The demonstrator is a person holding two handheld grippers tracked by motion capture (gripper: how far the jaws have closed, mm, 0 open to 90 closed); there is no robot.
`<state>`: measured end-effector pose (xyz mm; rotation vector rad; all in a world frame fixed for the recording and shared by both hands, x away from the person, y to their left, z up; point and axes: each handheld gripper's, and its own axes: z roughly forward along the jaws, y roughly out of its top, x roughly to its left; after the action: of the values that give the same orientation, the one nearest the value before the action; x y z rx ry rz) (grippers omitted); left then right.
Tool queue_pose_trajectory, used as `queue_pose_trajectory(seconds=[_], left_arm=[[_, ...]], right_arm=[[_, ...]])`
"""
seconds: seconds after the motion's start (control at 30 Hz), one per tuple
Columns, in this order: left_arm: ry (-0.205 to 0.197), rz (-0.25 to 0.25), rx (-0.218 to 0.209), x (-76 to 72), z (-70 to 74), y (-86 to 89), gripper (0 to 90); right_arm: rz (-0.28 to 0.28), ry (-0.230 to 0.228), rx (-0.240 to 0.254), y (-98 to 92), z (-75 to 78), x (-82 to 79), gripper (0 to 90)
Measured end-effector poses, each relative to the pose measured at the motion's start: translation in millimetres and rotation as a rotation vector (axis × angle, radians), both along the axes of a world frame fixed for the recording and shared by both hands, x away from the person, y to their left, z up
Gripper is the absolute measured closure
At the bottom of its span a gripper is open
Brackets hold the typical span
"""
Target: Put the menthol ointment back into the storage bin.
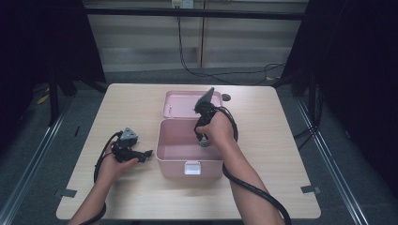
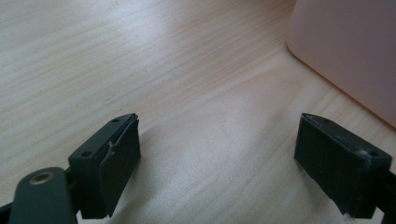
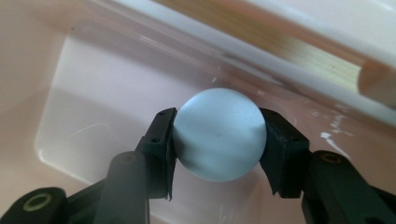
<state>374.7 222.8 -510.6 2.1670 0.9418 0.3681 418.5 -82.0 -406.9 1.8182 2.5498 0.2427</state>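
Note:
A pink box stands open at the table's middle, its lid folded back behind it. My right gripper reaches down into the box. In the right gripper view my right gripper is shut on a pale blue ball, held above the box's pink floor. My left gripper rests low over the table to the left of the box. It stands open with nothing between its fingers, and the box's pink wall shows to the upper right.
The wooden table has bare room left and right of the box. A small dark round thing lies by the lid's far right corner. Black cables run on the floor behind the table.

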Motion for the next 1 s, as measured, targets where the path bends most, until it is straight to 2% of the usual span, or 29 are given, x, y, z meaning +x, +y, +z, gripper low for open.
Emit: queue_pose_trajectory(seconds=[0.47, 1.0], left_arm=[[0.0, 0.0, 0.0, 0.0, 0.0, 0.0, 14.0], [0.0, 0.0, 0.001, 0.0, 0.0, 0.0, 14.0]], right_arm=[[0.004, -0.039, -0.006, -2.1, -7.3, -1.2, 51.0], [-0.002, -0.051, -0.017, -2.4, -14.8, -1.3, 51.0]])
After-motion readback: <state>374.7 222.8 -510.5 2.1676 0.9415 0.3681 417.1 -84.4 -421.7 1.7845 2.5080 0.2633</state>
